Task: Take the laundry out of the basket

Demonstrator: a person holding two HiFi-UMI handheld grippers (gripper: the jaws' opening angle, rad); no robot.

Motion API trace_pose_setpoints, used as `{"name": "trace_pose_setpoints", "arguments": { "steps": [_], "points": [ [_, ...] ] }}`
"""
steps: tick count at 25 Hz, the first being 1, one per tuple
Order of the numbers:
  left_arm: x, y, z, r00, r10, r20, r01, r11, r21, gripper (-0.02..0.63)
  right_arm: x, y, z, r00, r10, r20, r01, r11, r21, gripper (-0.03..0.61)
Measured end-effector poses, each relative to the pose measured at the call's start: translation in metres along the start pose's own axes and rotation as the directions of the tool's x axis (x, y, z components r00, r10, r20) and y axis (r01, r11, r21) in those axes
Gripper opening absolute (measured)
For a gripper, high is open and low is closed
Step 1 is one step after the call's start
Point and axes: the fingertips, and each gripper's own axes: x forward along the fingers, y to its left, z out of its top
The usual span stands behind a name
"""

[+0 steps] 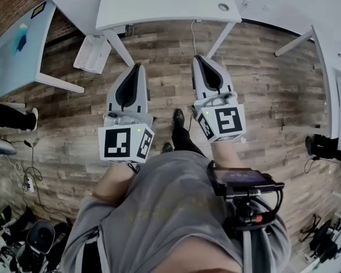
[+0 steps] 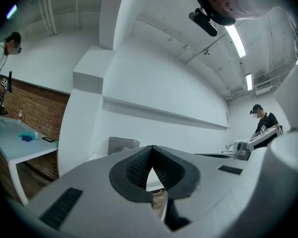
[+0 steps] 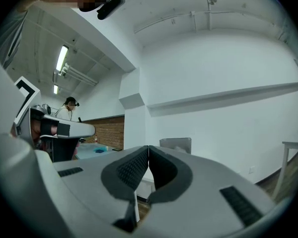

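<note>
Head view: person is standing on a plank floor [image 1: 261, 95], holding both tools out level, side by side, tips pointing toward a white tabletop [image 1: 159, 4].

Left tool [image 1: 139, 66]: pads are pressing together, with nothing between them; only a small gap is showing below the tips in its own view [image 2: 152, 148]. Marker cube [image 1: 125, 143] is sitting at its rear.

Right tool [image 1: 199, 58]: pads are likewise meeting along one line with nothing pinched [image 3: 148, 148]. It is riding just beside the left tool, without touching it.

Both tool views are facing a white wall [image 2: 159, 83]. A brick wall [image 2: 35, 108] is showing at the left in the left view.

A shoe [image 1: 178, 117] is showing on the floor between the tools.

Laundry and basket: no view is showing them, so their place cannot be told.
</note>
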Motion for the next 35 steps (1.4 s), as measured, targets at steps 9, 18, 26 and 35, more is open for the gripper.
{"name": "trace_pose_setpoints", "arguments": {
  "steps": [9, 18, 26, 35],
  "points": [
    [0.118, -0.005, 0.013, 0.999, -0.050, 0.003, 0.050, 0.997, 0.053, 0.008, 0.070, -0.084, 0.003, 0.999, -0.042, 0.026, 0.041, 0.999, 0.028, 0.009],
    [0.206, 0.001, 0.018, 0.998, -0.049, 0.034, 0.047, 0.997, 0.064, 0.008, 0.133, -0.153, 0.013, 0.997, -0.048, 0.055, 0.047, 0.999, 0.006, 0.009],
    [0.245, 0.039, 0.001, 1.000, 0.006, 0.008, -0.006, 1.000, 0.010, 0.008, 0.188, -0.158, -0.008, 1.000, 0.005, -0.021, -0.005, 1.000, -0.002, 0.009],
    [0.322, 0.091, -0.018, 1.000, 0.001, -0.012, -0.002, 1.000, -0.032, 0.008, 0.267, -0.182, -0.034, 0.998, -0.009, -0.063, 0.008, 1.000, -0.008, 0.009]
  ]
}}
